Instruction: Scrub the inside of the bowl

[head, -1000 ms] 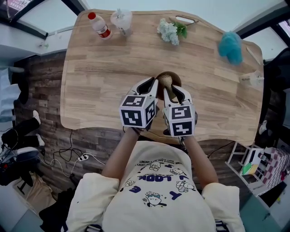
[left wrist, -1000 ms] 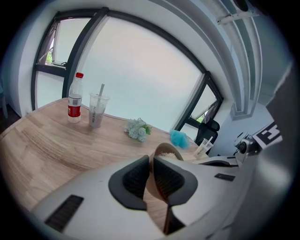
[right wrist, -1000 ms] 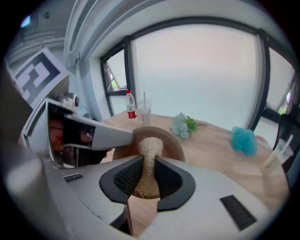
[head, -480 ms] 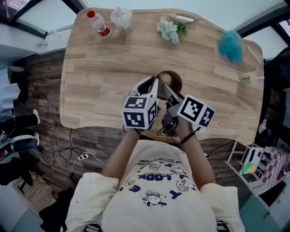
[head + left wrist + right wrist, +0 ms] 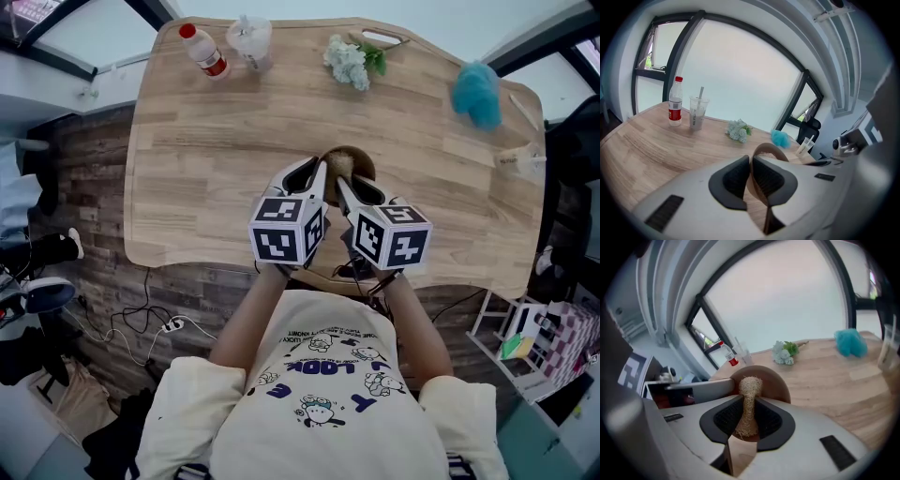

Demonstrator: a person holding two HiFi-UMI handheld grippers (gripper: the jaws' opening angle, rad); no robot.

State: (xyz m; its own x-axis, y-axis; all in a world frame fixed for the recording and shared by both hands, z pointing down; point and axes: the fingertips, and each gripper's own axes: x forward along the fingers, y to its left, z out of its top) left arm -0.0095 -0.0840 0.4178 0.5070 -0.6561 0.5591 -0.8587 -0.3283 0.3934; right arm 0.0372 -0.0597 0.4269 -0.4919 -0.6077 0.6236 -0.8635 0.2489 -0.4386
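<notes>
The pale wood-grain tabletop [image 5: 216,141] has rounded, wavy edges. At 6 o'clock, the person's cream shirt [image 5: 319,412] carries cartoon figures and the blue word "LOOK".

2 white tools bear black-and-white marker cubes. The left tool [image 5: 751,161] is narrow, with its ribbed black pads pinching the thin wall of the bowl [image 5: 364,164]. The bowl is round, brown wood, near the tabletop's middle toward the 6 o'clock edge. The right tool [image 5: 748,404] grips the stem of a tan, fibrous loofah scrubber [image 5: 751,385], whose head is against the bowl's inside.

A fluffy teal puff [image 5: 476,96] lies at 2 o'clock. At 11 o'clock stand a red-capped, red-labelled bottle [image 5: 204,52] and a clear cup [image 5: 697,112] with a straw; its vertical print is unreadable. Pale blue flowers [image 5: 349,64] lie at 12.
</notes>
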